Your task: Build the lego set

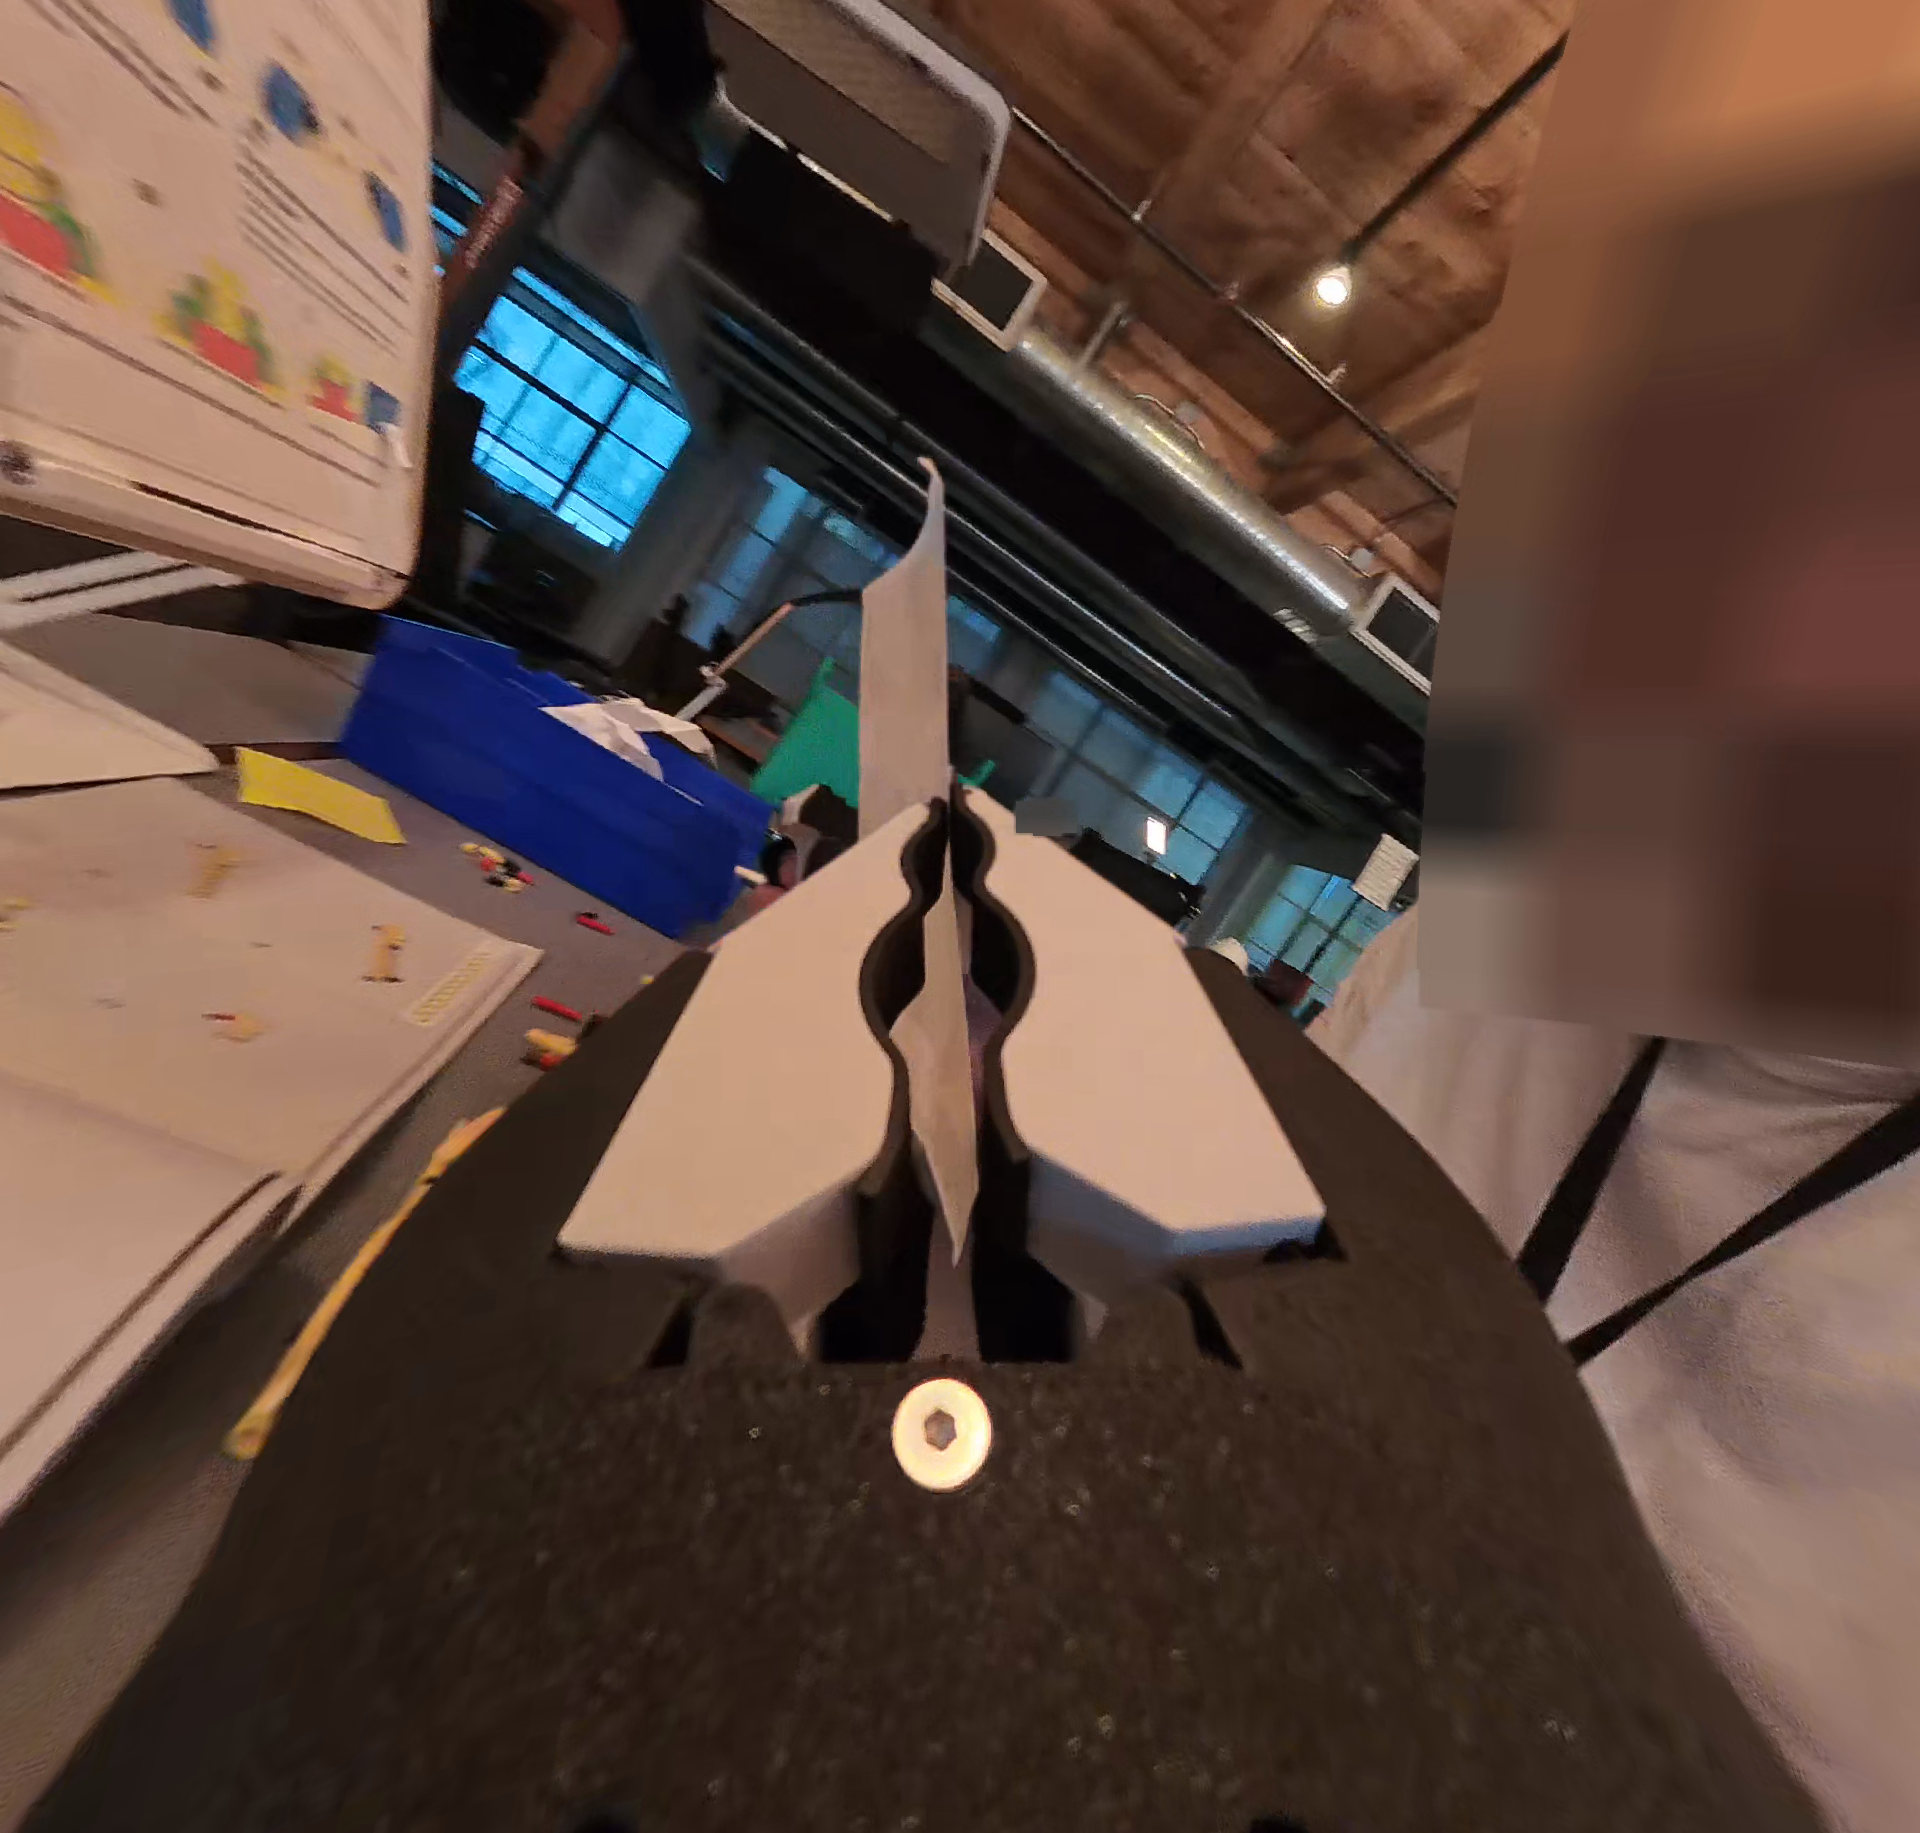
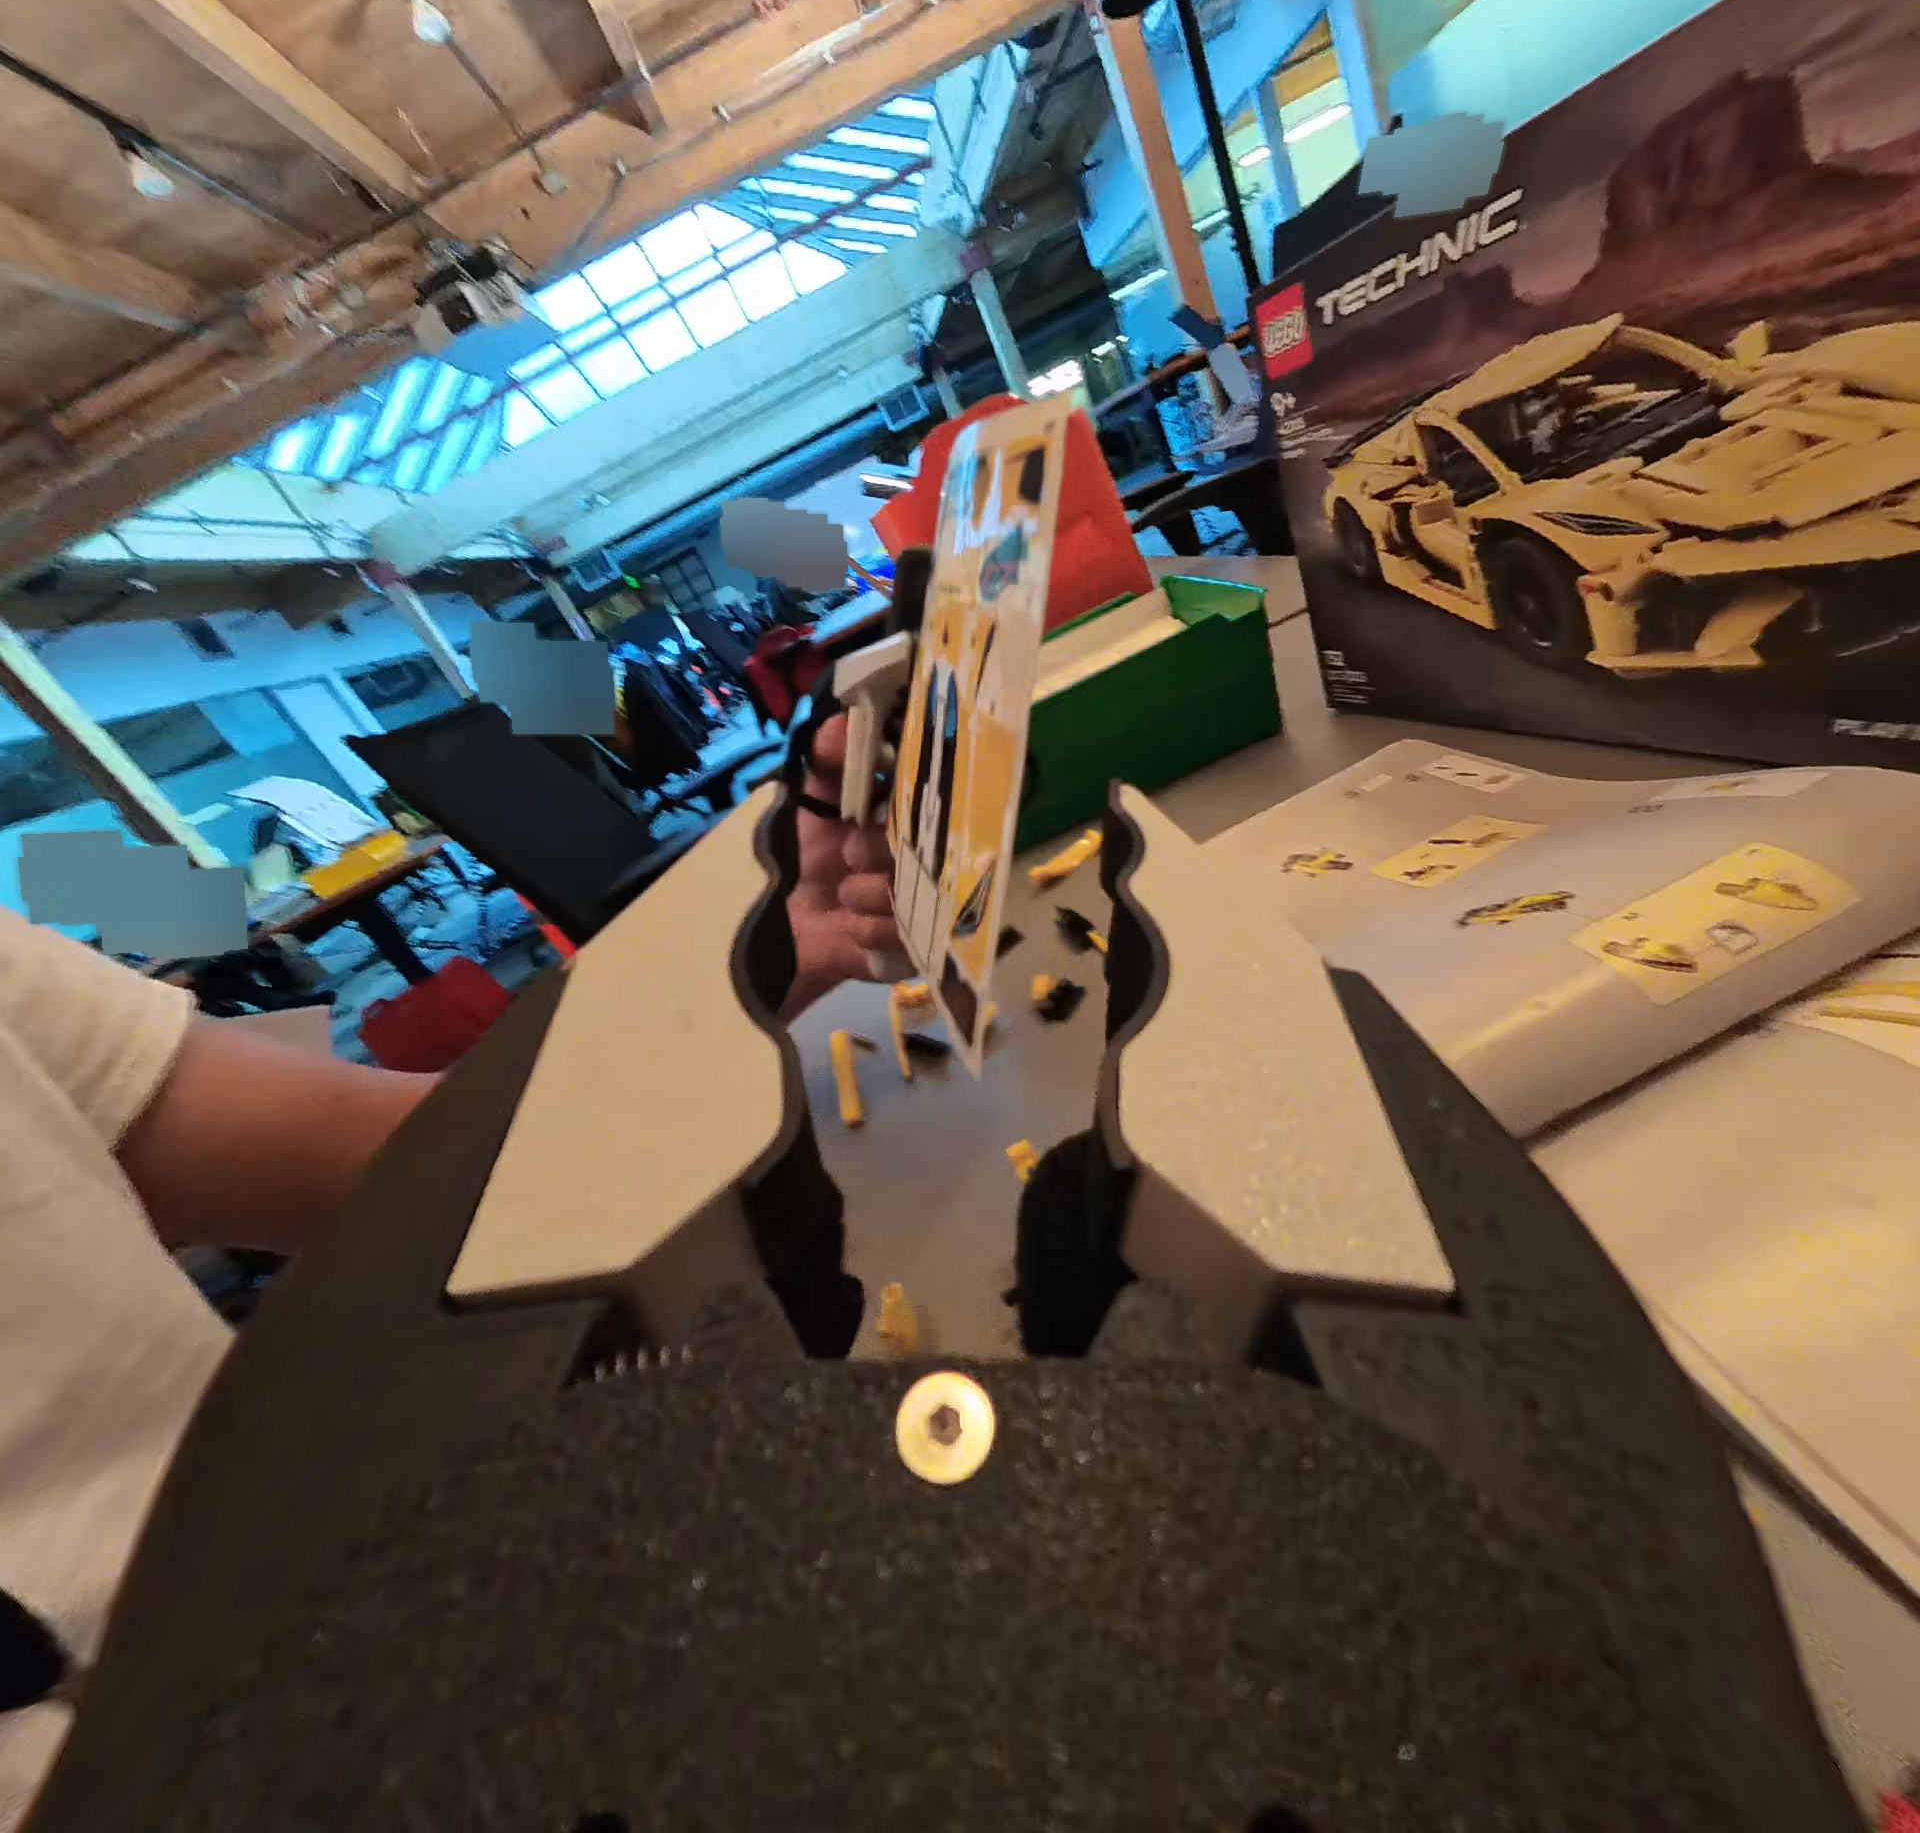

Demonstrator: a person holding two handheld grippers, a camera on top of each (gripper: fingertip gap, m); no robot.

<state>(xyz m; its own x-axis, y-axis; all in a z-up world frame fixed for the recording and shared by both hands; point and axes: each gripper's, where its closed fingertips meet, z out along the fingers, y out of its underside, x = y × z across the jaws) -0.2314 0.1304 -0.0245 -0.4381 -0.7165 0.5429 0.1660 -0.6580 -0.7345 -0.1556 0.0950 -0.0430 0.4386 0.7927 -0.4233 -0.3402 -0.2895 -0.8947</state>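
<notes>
My left gripper (image 1: pixel 951 807) is shut on a sticker sheet (image 1: pixel 904 661), which I see edge-on, standing up between the fingers. In the right wrist view the same sheet (image 2: pixel 977 703), printed in yellow, black and white, hangs upright in the left gripper (image 2: pixel 894 661), held in a hand above the table. My right gripper (image 2: pixel 948 796) is open and empty, pointing at the sheet from a short way off. Small yellow and black lego pieces (image 2: pixel 904 1045) lie scattered on the grey table below the sheet.
An open instruction booklet (image 2: pixel 1558 900) lies at the right, with the lego box (image 2: pixel 1610 484) behind it. A green bin (image 2: pixel 1153 703) and a red one (image 2: pixel 1081 526) stand at the back. A blue bin (image 1: pixel 540 775) and a person's torso (image 1: pixel 1714 1264) show in the left wrist view. My right fingertips sit around 9 cm from my left ones.
</notes>
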